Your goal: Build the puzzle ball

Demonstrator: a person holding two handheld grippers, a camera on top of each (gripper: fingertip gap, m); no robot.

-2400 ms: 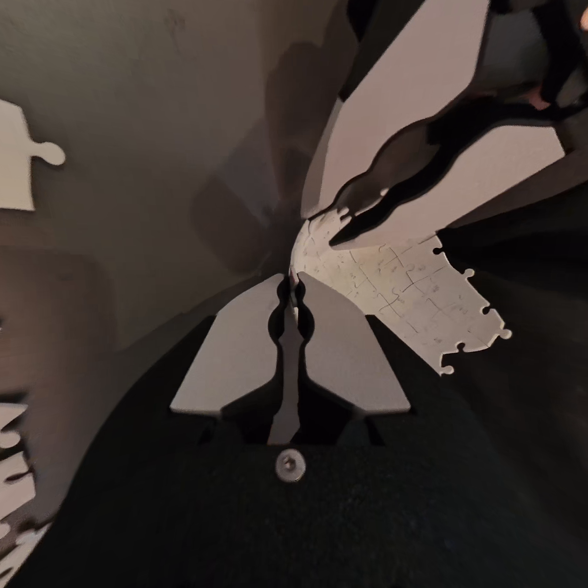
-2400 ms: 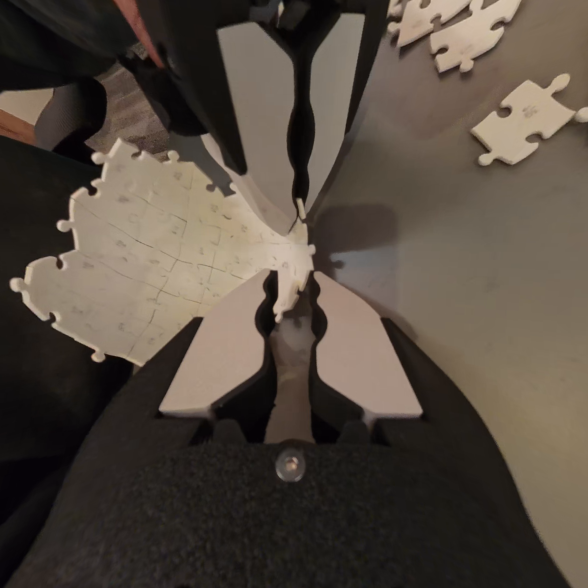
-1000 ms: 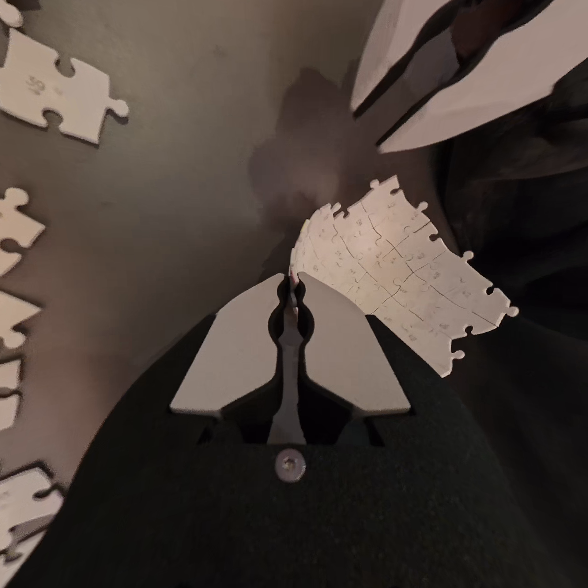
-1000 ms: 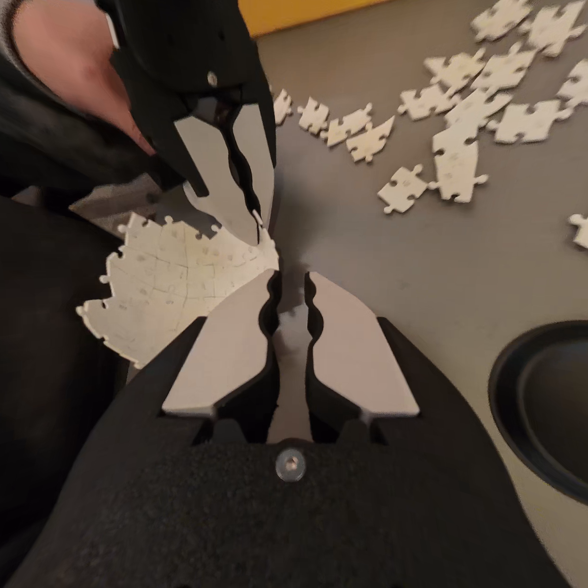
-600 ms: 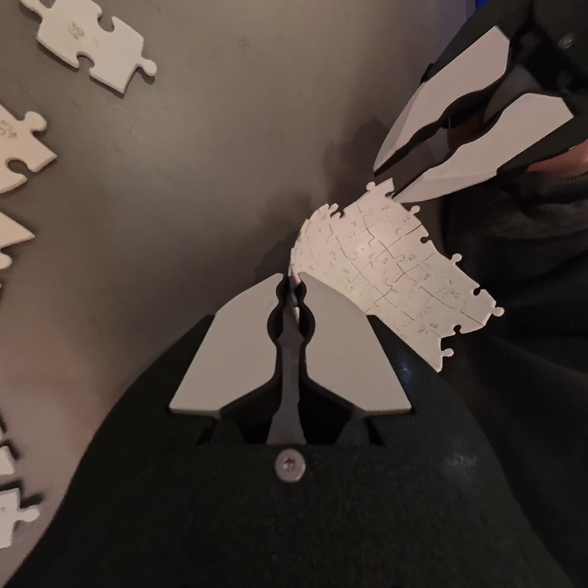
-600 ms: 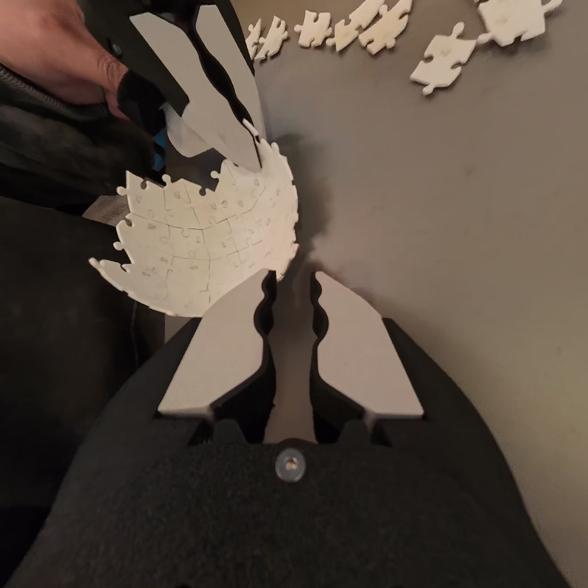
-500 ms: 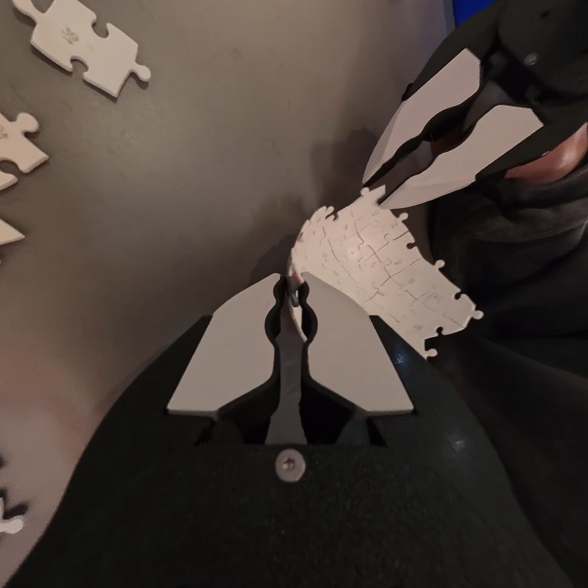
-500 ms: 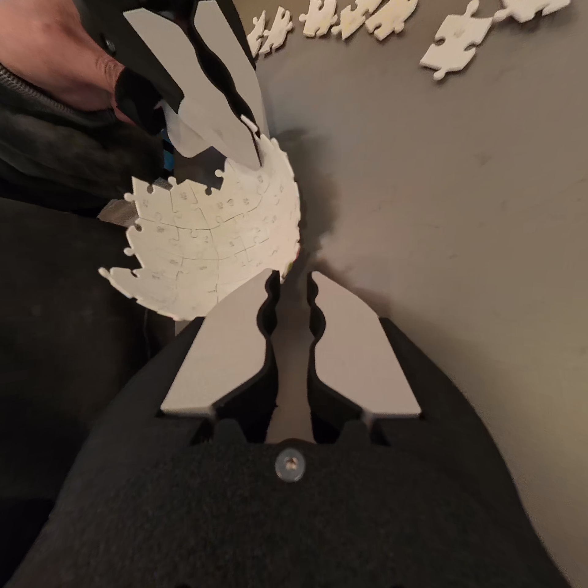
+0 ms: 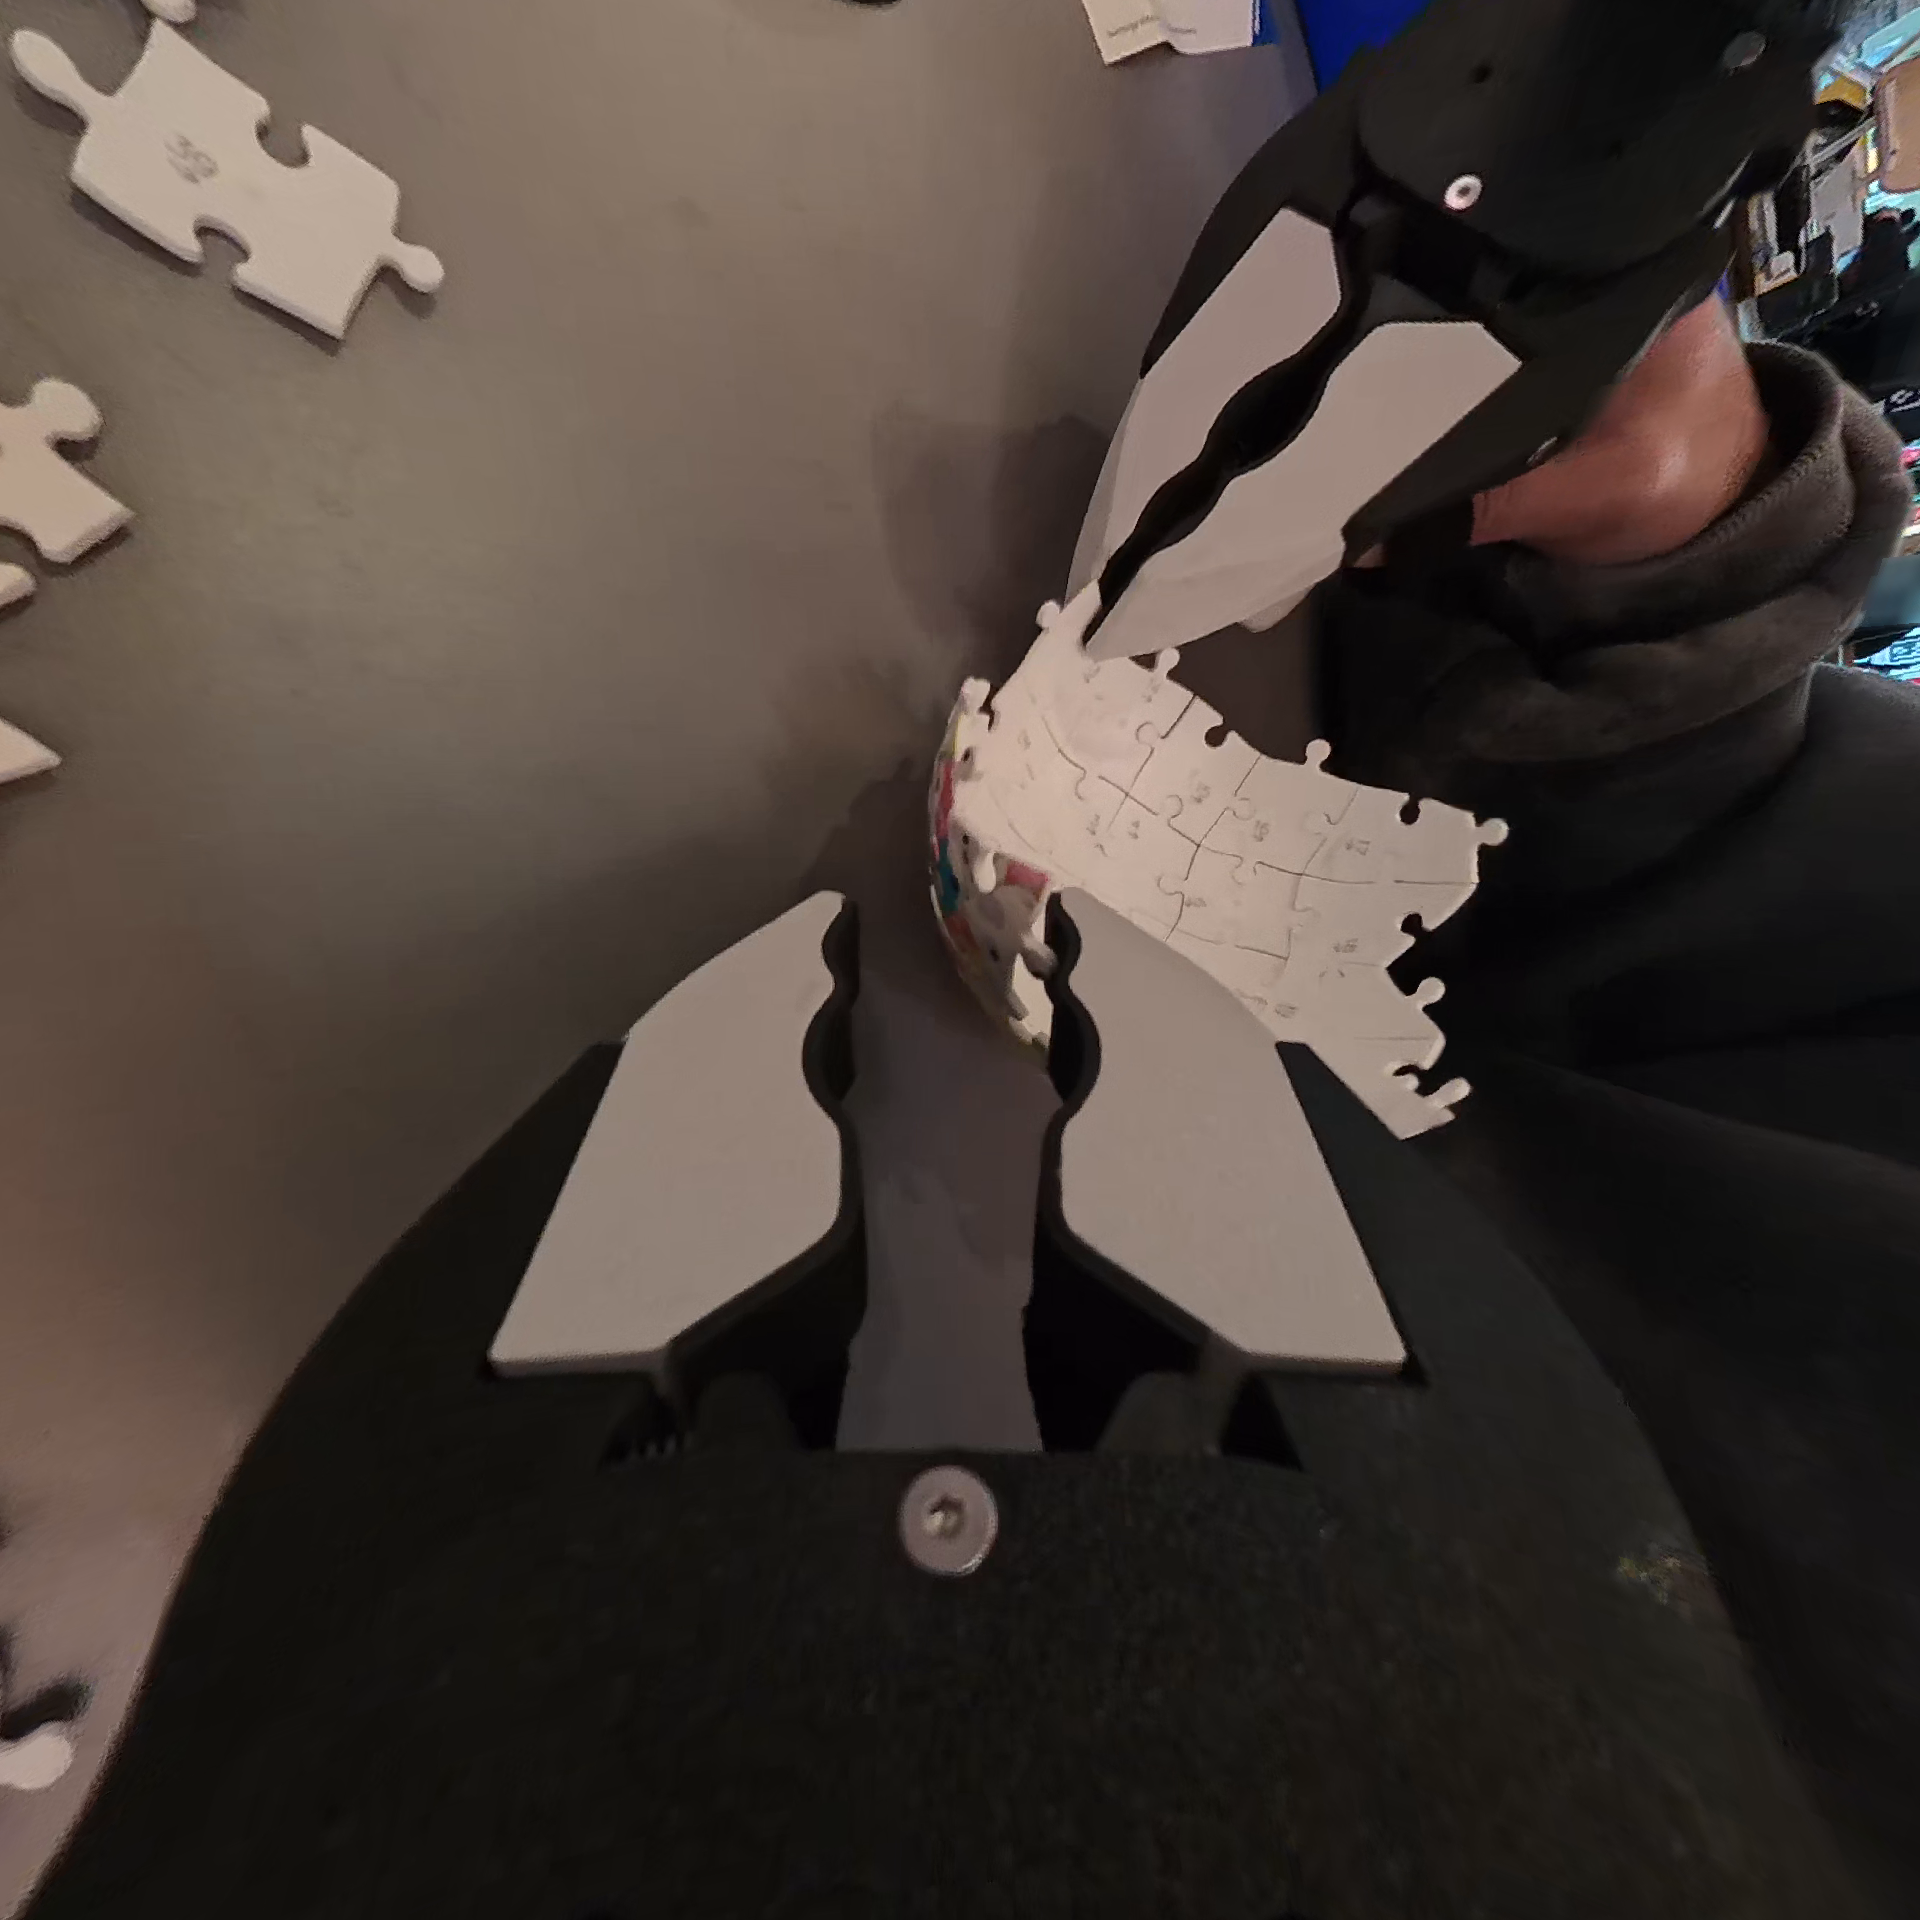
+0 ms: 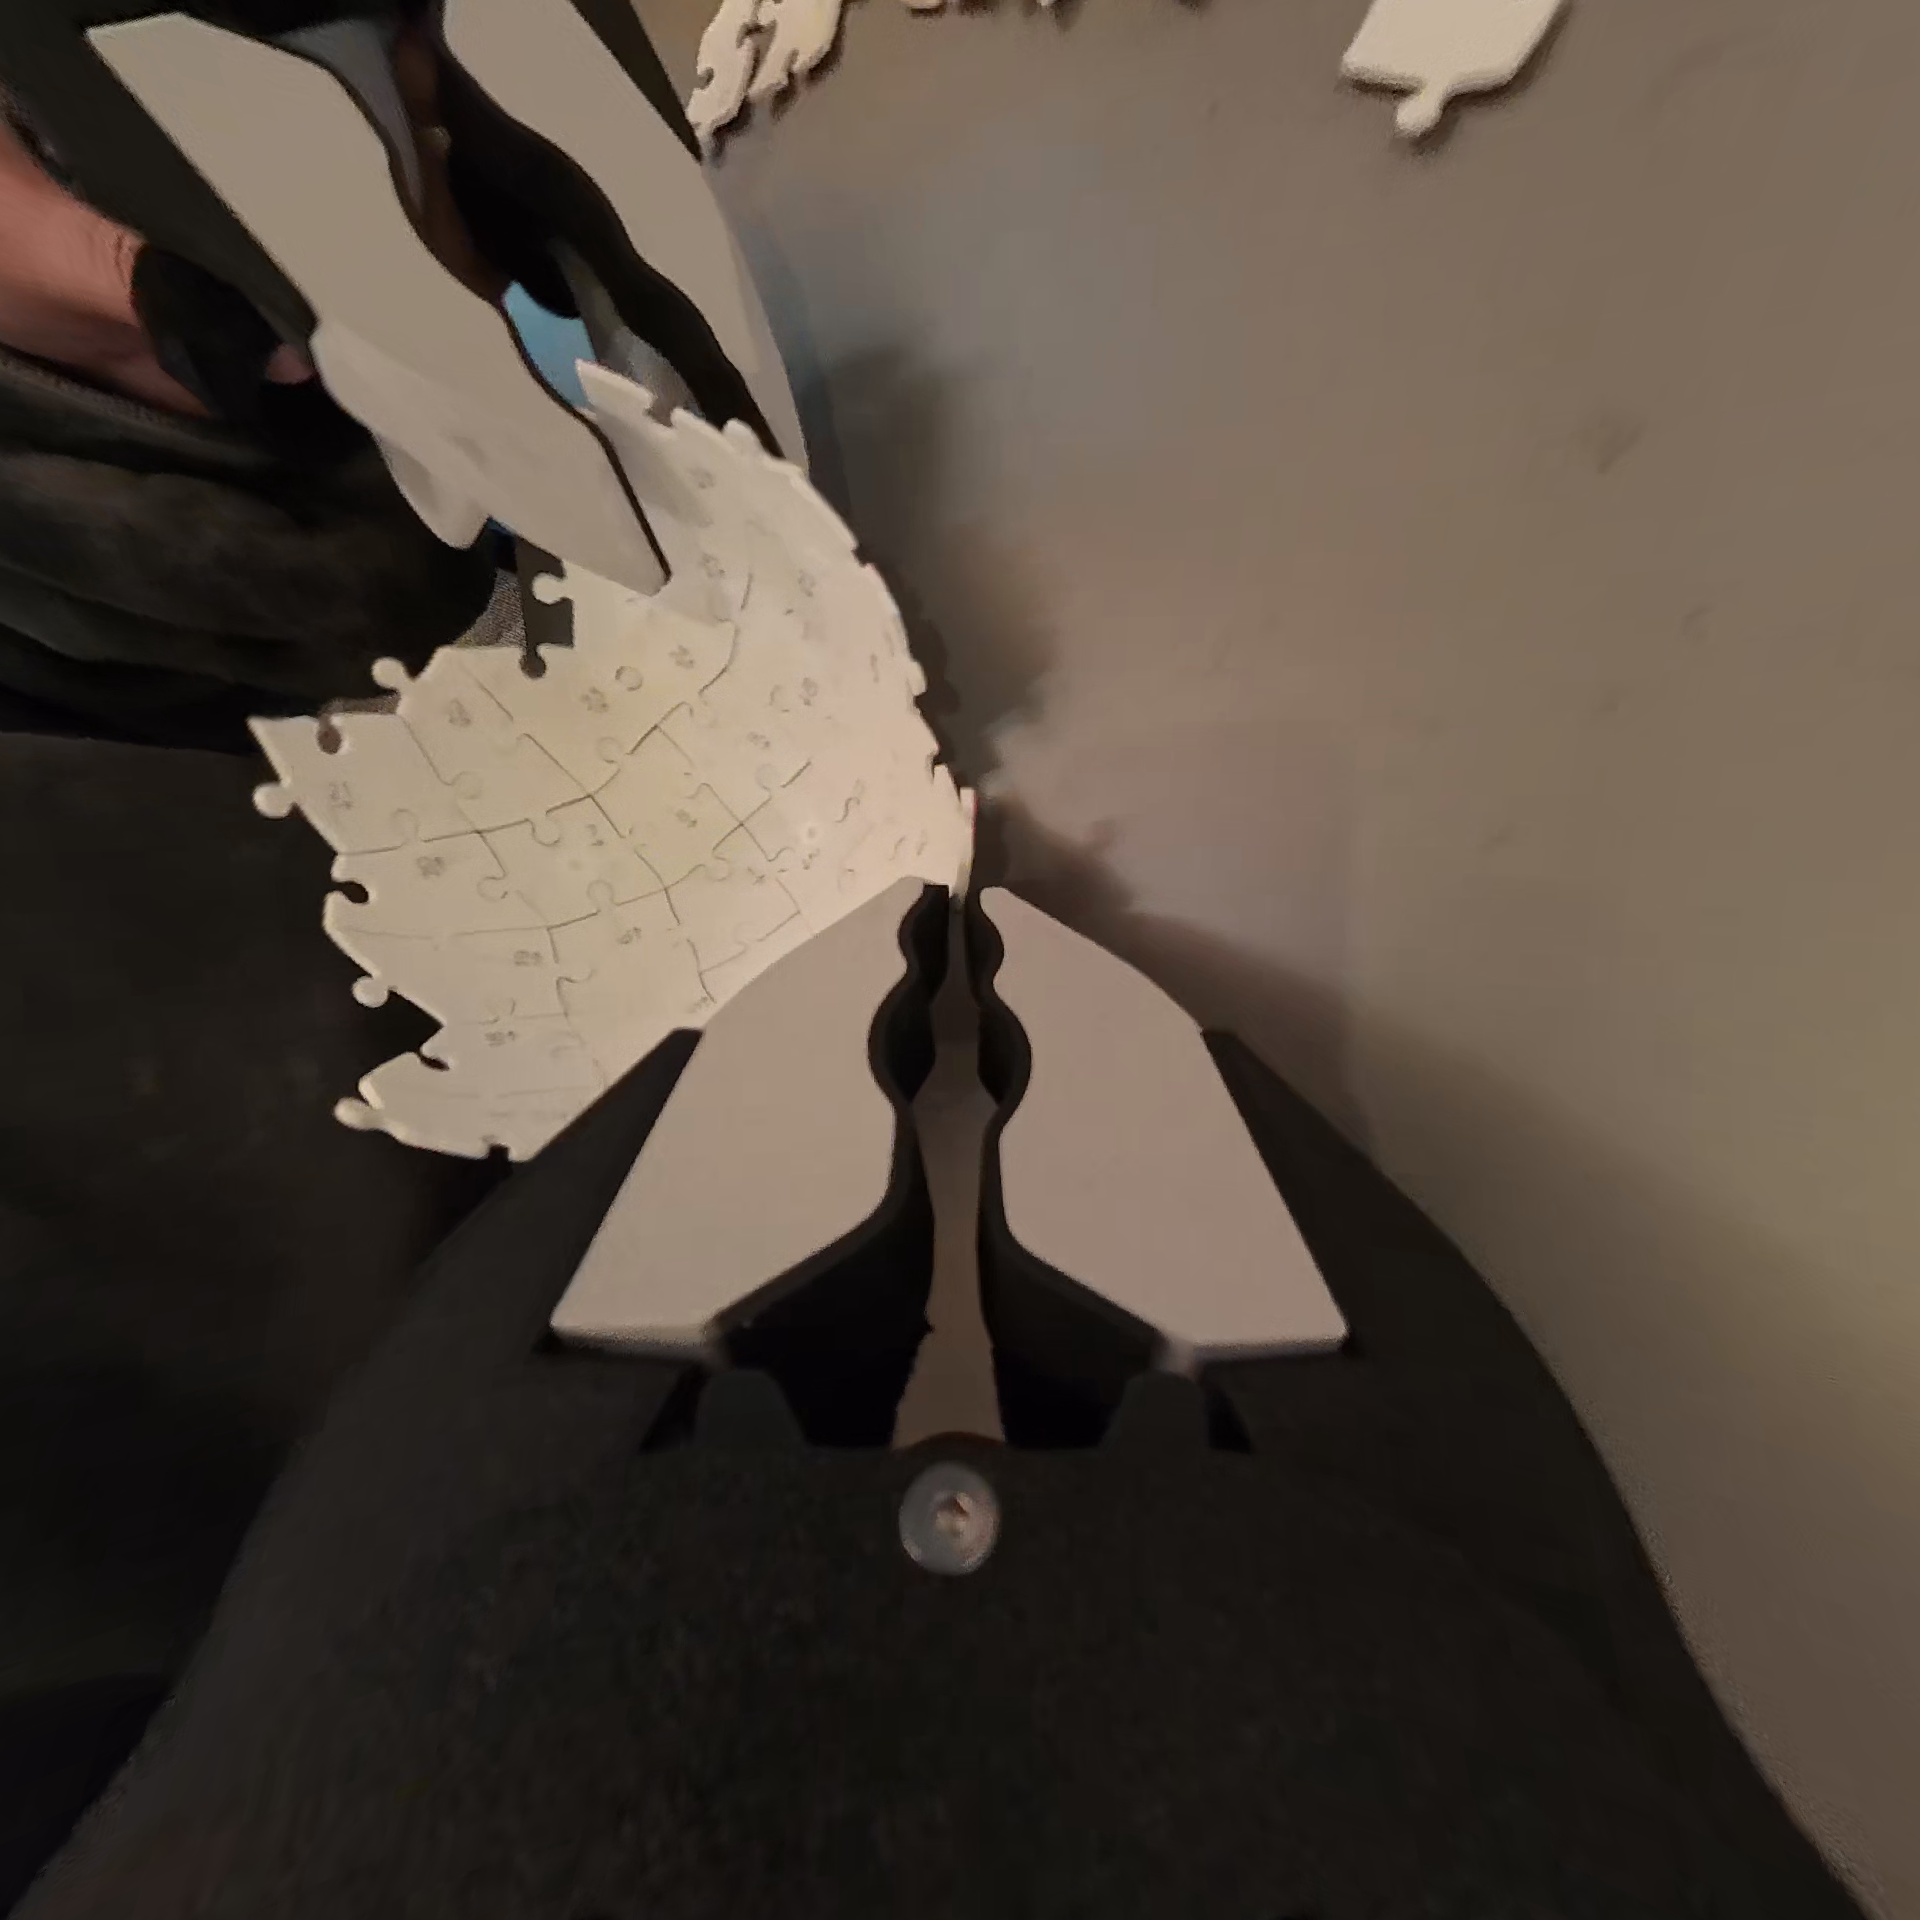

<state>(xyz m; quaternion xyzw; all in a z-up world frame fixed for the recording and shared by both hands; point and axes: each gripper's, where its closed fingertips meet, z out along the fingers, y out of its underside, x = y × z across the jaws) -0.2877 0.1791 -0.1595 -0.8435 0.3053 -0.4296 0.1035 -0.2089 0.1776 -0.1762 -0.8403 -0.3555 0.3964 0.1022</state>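
The partly built puzzle ball (image 9: pixel 1226 831) is a curved white shell of joined pieces, held above the grey table; a strip of its coloured outer side (image 9: pixel 961 862) shows. My right gripper (image 10: pixel 961 904) is shut on the shell's rim (image 10: pixel 665 831); in the left wrist view it (image 9: pixel 1096 634) pinches the far edge. My left gripper (image 9: pixel 951 914) is open, with the shell's near edge against the inside of its right finger (image 9: pixel 1174 1122). In the right wrist view the left gripper (image 10: pixel 717 509) stands open around the shell's upper rim.
Loose white puzzle pieces lie on the table (image 9: pixel 623 520) at the left (image 9: pixel 249 187) (image 9: pixel 42 478) and at the far edge (image 10: pixel 769 42) (image 10: pixel 1455 42). A person's hand and dark sleeve (image 9: pixel 1662 582) hold the right gripper. A paper slip (image 9: pixel 1164 21) lies at the top.
My left gripper has opened and let go of the shell's rim. My right gripper, open before, has moved in and shut on the opposite rim.
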